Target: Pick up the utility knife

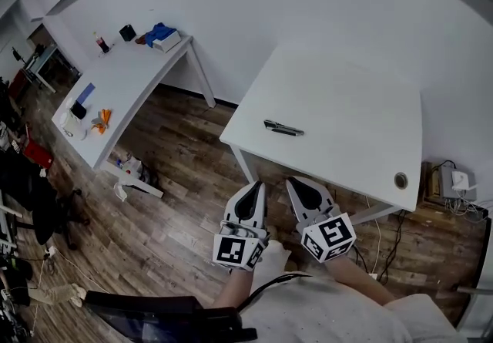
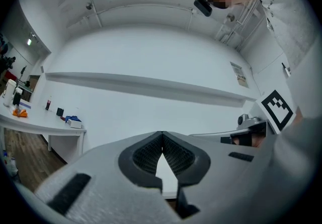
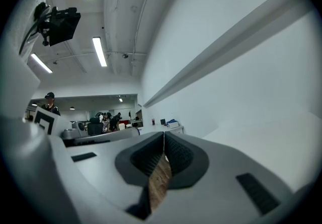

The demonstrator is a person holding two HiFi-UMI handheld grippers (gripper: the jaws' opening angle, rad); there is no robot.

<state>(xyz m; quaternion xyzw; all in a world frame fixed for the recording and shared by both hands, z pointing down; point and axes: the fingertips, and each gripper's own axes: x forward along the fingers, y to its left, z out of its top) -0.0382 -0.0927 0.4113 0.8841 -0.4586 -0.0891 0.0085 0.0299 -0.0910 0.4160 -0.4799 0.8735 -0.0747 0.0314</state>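
Utility knife (image 1: 283, 129) lettering too small

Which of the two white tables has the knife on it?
The squarish table on the right, where the utility knife lies by itself; the long table at left holds a bottle and other clutter instead.

No words or numbers are showing clearly enough to read. The marker cubes (image 1: 236, 250) on the left gripper (image 1: 251, 189) and right gripper (image 1: 300, 186) are carrying only black-and-white square patterns. A wall notice (image 2: 240, 73), at two o'clock in the left gripper view, is appearing too small to read.
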